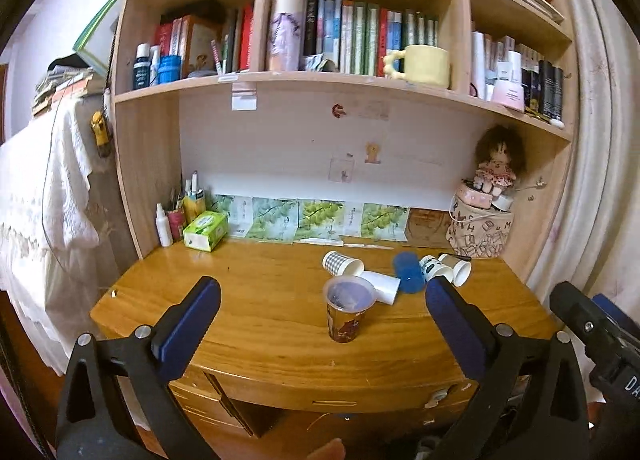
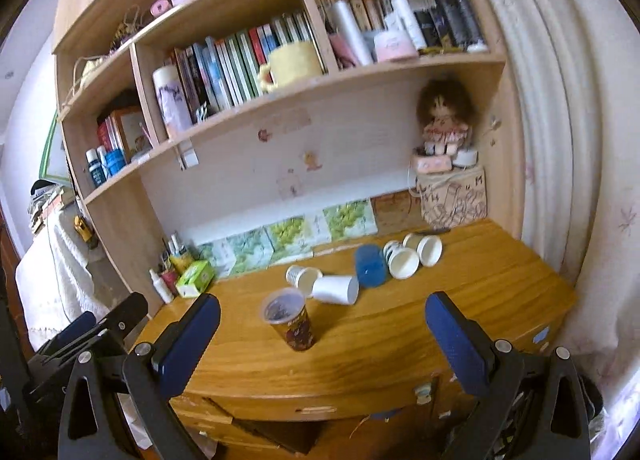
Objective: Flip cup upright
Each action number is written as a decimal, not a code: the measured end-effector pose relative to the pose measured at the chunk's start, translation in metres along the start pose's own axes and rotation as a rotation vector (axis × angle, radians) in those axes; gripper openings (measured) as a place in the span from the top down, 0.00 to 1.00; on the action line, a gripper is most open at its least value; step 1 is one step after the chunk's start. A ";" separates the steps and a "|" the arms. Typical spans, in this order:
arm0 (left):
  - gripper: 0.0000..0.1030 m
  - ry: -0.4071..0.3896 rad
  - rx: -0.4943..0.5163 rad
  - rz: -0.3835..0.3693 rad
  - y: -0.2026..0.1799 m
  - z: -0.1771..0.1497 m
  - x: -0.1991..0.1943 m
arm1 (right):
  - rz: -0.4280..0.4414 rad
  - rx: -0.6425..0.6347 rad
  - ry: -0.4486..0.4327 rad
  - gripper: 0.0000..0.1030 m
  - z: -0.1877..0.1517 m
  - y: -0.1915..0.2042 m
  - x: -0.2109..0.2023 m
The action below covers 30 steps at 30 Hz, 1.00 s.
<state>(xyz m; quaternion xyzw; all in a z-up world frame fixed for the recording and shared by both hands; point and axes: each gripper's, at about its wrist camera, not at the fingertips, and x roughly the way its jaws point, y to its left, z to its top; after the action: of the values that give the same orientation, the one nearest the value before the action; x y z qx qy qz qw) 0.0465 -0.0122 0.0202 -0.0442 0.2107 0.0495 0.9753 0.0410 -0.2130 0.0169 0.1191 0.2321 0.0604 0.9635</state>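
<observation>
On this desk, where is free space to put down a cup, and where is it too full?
Free: the left half of the desk, between the green tissue box and the upright brown cup, and the front right corner. Crowded: the back right, where the tipped checked cup, white cup and blue cup lie together.

Glossy honey-coloured wooden bench [image 1: 260,300] with a curved front edge. One brown printed paper cup [image 1: 347,310] stands upright, mouth up, near the front centre. Behind it, a checked paper cup [image 1: 340,263] and a plain white paper cup [image 1: 382,286] lie on their sides, touching. Further right lie a blue plastic cup [image 1: 408,272] and two white patterned paper cups [image 1: 444,266], all on their sides. A green tissue box [image 1: 205,230] sits at the rear left, a letter-printed fabric bag [image 1: 478,234] at the rear right.
</observation>
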 end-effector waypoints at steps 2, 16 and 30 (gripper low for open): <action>0.01 -0.006 0.004 -0.003 -0.002 0.000 -0.001 | 0.000 -0.015 -0.009 0.00 0.000 0.002 -0.002; 0.00 -0.003 -0.005 0.011 -0.004 -0.001 -0.003 | -0.008 -0.046 0.000 0.00 -0.002 0.002 -0.005; 0.00 0.022 0.002 0.009 -0.008 -0.004 0.001 | 0.004 -0.042 0.043 0.00 -0.004 -0.004 0.001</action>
<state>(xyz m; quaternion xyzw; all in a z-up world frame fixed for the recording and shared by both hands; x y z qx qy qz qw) 0.0466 -0.0209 0.0165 -0.0429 0.2215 0.0533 0.9728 0.0405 -0.2155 0.0122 0.0981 0.2513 0.0696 0.9604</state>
